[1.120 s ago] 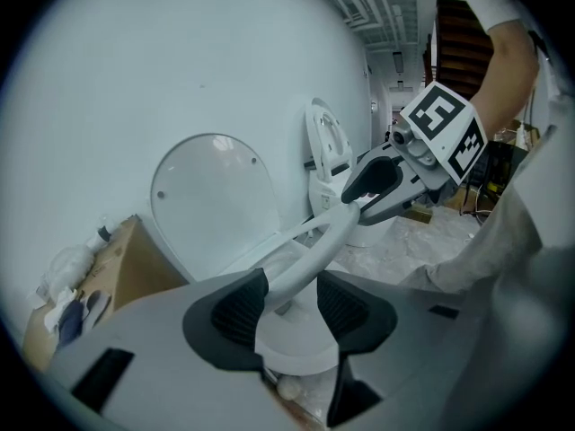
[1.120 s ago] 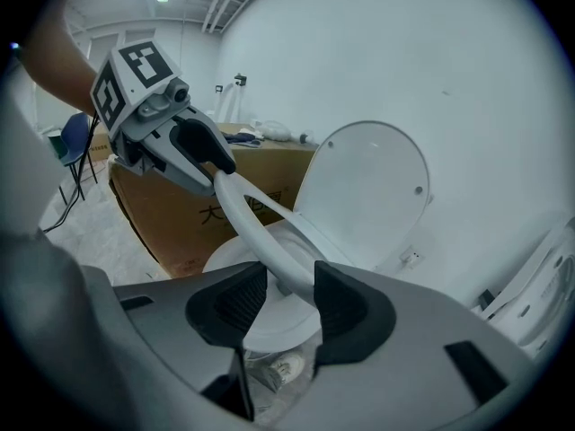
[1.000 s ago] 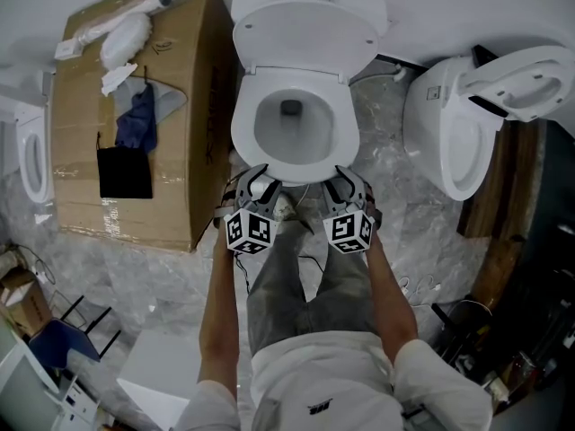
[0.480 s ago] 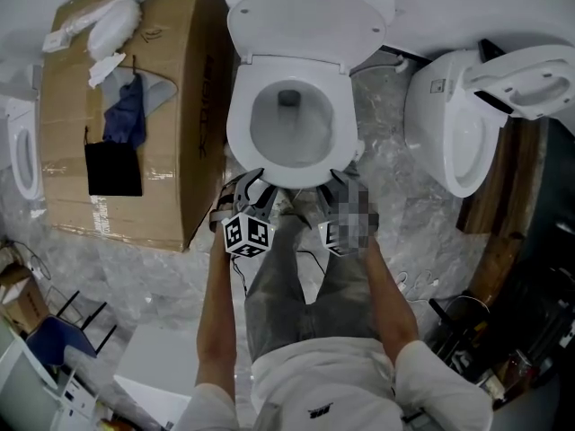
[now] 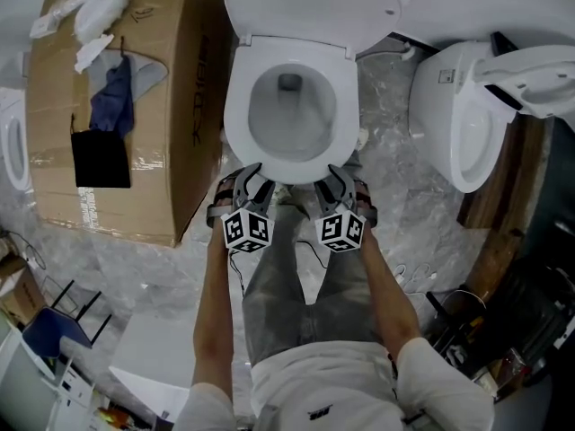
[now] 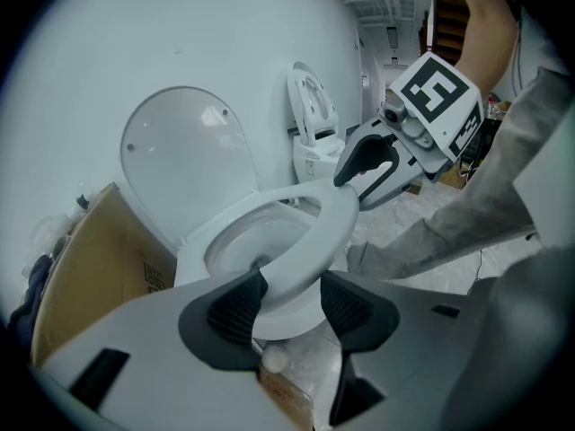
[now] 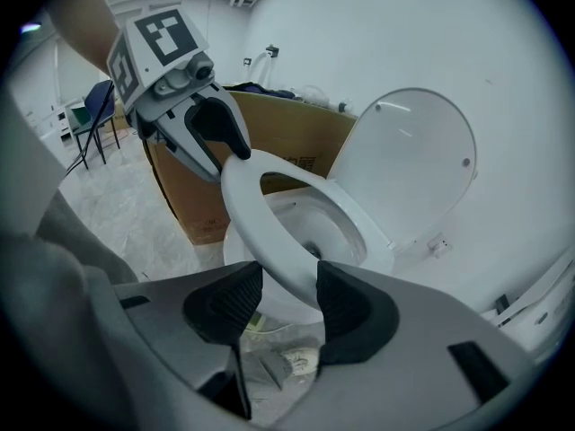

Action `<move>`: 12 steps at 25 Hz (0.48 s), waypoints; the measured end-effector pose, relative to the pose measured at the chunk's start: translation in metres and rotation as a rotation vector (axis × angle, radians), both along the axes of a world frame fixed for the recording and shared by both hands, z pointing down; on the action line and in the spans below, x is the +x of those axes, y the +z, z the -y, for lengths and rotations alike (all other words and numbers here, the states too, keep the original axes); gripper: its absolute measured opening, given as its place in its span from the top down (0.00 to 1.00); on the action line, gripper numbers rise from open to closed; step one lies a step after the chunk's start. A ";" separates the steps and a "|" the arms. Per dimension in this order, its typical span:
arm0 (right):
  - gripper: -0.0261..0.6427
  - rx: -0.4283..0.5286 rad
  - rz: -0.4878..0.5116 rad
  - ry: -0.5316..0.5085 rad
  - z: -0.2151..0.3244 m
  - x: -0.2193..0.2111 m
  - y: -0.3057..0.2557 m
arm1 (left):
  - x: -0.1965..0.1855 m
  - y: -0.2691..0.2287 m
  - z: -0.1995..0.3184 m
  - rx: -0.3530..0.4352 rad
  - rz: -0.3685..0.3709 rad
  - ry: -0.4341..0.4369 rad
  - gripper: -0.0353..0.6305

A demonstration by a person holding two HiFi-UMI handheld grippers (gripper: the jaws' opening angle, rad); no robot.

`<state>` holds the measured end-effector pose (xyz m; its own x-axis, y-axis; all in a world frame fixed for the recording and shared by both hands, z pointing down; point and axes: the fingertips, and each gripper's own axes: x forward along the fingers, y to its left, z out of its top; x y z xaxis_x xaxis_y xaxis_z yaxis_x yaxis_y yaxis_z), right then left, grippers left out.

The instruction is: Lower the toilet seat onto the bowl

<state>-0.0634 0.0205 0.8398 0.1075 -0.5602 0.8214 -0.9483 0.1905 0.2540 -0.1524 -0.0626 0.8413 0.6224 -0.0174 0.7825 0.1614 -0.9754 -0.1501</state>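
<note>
White plastic seat lies flat on the bowl, its long axis running toward the bowl's back. At the bowl's front, we see left claw and right claw straddling the seat, both opening.

My head view clips the toilet lid at top, the second toilet at right; cardboard box print unreadable.

No text can be read. The cardboard box has a line of dark print down its side, and more printed marks show on it in both gripper views, all too small and blurred to make out. The person's white shirt bears a small dark logo, also unreadable.
</note>
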 end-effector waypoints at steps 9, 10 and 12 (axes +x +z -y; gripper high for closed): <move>0.67 -0.014 -0.027 -0.022 -0.010 -0.007 0.036 | -0.008 0.036 -0.007 0.008 0.038 0.009 0.59; 0.67 -0.013 -0.033 -0.027 -0.011 -0.008 0.042 | -0.008 0.040 -0.007 0.007 0.042 0.011 0.59; 0.67 -0.017 -0.035 -0.030 -0.012 -0.010 0.049 | -0.010 0.048 -0.008 0.009 0.049 0.017 0.58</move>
<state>-0.0729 0.0329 0.8889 0.1192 -0.5498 0.8268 -0.9327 0.2235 0.2830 -0.1622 -0.0547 0.8896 0.5836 -0.0146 0.8119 0.1855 -0.9710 -0.1508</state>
